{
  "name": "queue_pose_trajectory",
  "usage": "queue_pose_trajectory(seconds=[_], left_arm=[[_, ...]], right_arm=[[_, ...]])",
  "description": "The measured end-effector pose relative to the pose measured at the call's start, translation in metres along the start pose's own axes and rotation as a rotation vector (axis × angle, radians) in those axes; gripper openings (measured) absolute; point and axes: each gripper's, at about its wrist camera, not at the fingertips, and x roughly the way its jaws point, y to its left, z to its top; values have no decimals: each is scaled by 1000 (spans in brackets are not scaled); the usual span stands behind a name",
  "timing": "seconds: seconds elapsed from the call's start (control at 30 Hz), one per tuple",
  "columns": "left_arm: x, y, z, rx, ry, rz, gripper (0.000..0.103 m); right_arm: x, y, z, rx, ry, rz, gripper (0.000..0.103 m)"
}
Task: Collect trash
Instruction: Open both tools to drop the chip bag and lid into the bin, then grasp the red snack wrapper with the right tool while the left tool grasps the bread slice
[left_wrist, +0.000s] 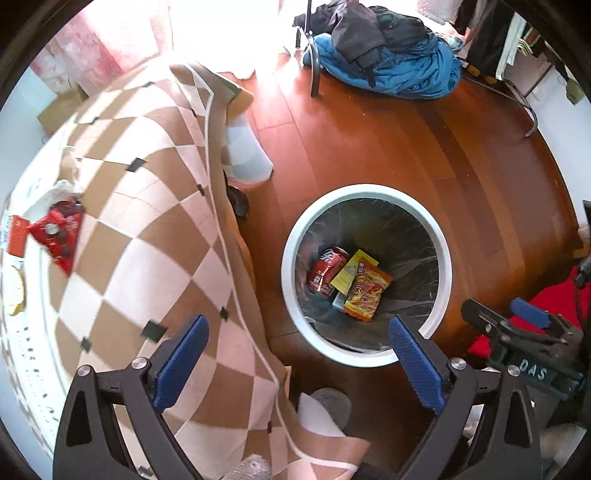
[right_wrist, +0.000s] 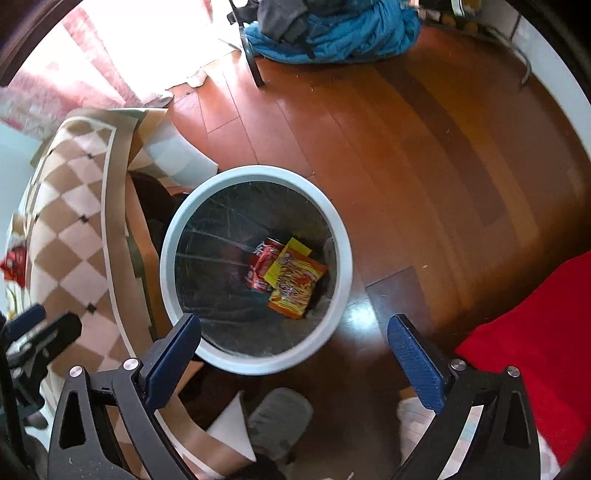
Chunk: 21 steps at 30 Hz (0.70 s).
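A white-rimmed bin (left_wrist: 441, 258) lined in black holds a red can (left_wrist: 327, 271), a yellow card (left_wrist: 349, 271) and an orange-and-yellow wrapper (left_wrist: 365, 293), on reddish-brown wood floor (left_wrist: 369, 140) beside a tan-and-cream checked cloth (left_wrist: 140, 221) dotted with small black diamonds and bearing a red packet (left_wrist: 59, 232), far from a blue bundle (left_wrist: 406, 70).

A reddish-brown wooden plank floor (right_wrist: 406, 155) carries a round white-rimmed trash bin (right_wrist: 347, 258), standing upright near the middle. At nine o'clock from the bin a table draped in a brown-and-white checkered cloth (left_wrist: 147, 236) stands close beside it. On the cloth, far toward nine o'clock, lies a red snack wrapper (left_wrist: 59, 232). At twelve o'clock, well apart, a blue jacket heap (left_wrist: 399, 70) rests on the floor.
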Motion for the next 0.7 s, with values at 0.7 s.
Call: queue_pose_trajectory(seconds=[0.7], left_arm=[[-114,15,-22,5,-198,-35,100]], right_arm=[[-150,31,-30,-35,-189,-32,102]])
